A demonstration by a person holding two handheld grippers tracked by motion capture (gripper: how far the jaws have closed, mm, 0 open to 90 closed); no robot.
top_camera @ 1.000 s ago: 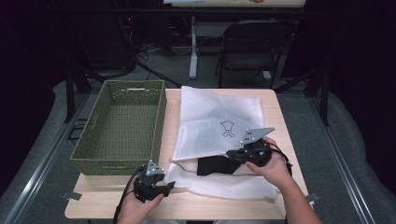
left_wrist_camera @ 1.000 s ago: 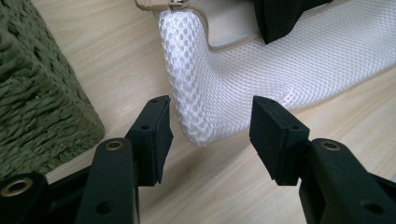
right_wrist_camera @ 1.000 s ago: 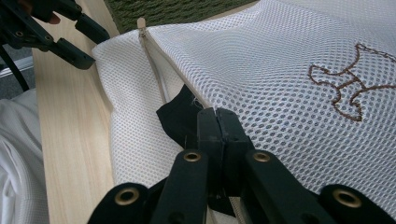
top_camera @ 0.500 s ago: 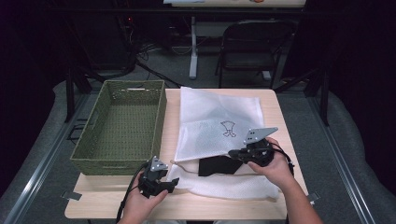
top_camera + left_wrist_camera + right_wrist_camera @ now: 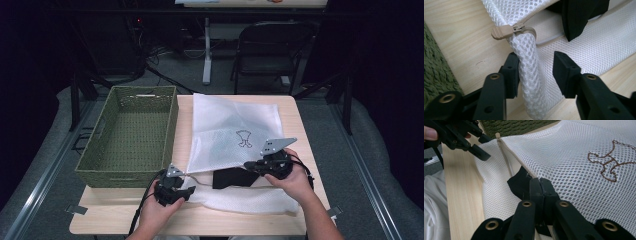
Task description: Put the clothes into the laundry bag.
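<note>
Right tool (image 5: pixel 539 185) clenched on the white mesh laundry bag (image 5: pixel 235 130) edge over black fabric (image 5: pixel 234 177); left tool (image 5: pixel 536 65) released, straddling the bag's bunched corner below the beige zipper pull (image 5: pixel 502 32).

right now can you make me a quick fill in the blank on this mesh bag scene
1. The basket beside the mesh bag is ____ in colour.
2. The right gripper is ____ on the bag's upper edge.
3. The left gripper has its jaws ____ around the bag's corner.
4. The cloth in the bag's mouth is ____.

Missing words: green; shut; open; black
</note>
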